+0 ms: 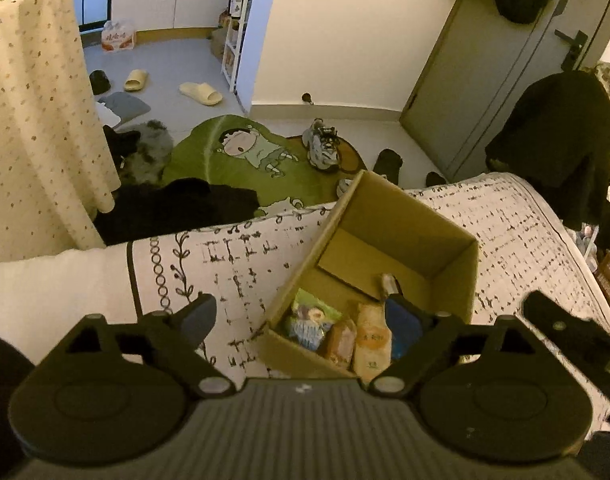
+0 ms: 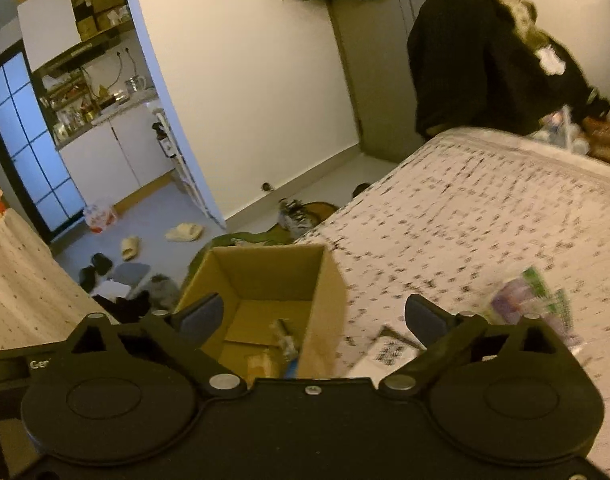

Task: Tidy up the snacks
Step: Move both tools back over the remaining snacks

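Two grippers, left gripper (image 1: 297, 316) and right gripper (image 2: 317, 312), both wide, empty. Several snack packs (image 1: 345, 336) sit in cardboard box (image 1: 449, 264) near bed's foot edge. We next target loose purple-green packet (image 2: 533, 296) on bed (image 2: 465, 208), pinching mid-body.

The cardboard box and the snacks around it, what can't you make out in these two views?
- Cardboard box: near corner hidden by the left gripper body, left wrist view.
- Snack packets inside: print too small to read.
- Purple and green packet on the bed: smeared by motion blur, right wrist view.
- White item: partly behind the right gripper.
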### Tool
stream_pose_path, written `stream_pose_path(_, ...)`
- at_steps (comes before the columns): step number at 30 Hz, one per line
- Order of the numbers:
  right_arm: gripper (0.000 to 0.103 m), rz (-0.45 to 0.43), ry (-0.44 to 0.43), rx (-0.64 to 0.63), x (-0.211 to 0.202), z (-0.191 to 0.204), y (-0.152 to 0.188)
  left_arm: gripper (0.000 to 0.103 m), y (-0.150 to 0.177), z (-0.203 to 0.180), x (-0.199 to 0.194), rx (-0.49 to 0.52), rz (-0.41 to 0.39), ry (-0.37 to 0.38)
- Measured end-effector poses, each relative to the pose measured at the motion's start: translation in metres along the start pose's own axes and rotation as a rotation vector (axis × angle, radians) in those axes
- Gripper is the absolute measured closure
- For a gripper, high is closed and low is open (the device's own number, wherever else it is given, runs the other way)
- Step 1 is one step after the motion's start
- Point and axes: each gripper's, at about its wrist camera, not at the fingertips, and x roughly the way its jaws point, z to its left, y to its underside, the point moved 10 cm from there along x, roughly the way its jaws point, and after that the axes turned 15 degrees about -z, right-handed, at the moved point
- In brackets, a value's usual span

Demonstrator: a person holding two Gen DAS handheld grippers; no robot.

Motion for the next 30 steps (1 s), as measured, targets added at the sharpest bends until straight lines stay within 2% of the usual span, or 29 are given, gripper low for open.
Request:
stream_pose_path(4,0.000,-0.007,0.029,0.010,-0.018,-0.015,-0.015,0.012,0.006,-0.007,-0.008,-0.009,0.018,0.034)
stream_pose_path(10,0.000,-0.059,0.073,-0.022,-0.040,-0.037,-0.036,0.000,0.002,-0.021,-0.024,-0.003,-0.001,0.091)
stream_pose_path(18,0.000,-0.008,0.172,-0.131,-0.051,-0.082,-0.011,0.000,0.001,-0.045,-0.037,-0.056,-0.026,0.196)
stream_pose_path(22,0.000,-0.011,0.194,-0.137,-0.059,-0.094,-0.016,0.000,0.004,-0.060,-0.042,-0.123,-0.043,0.244)
stream_pose_path(25,0.000,-0.022,0.180,-0.140,-0.066,-0.102,-0.019,0.000,0.007,-0.072,-0.043,-0.109,-0.033,0.271)
stream_pose_path(30,0.000,0.011,0.194,-0.084,-0.067,-0.124,-0.012,0.000,0.017,-0.087,-0.044,-0.025,-0.010,0.256)
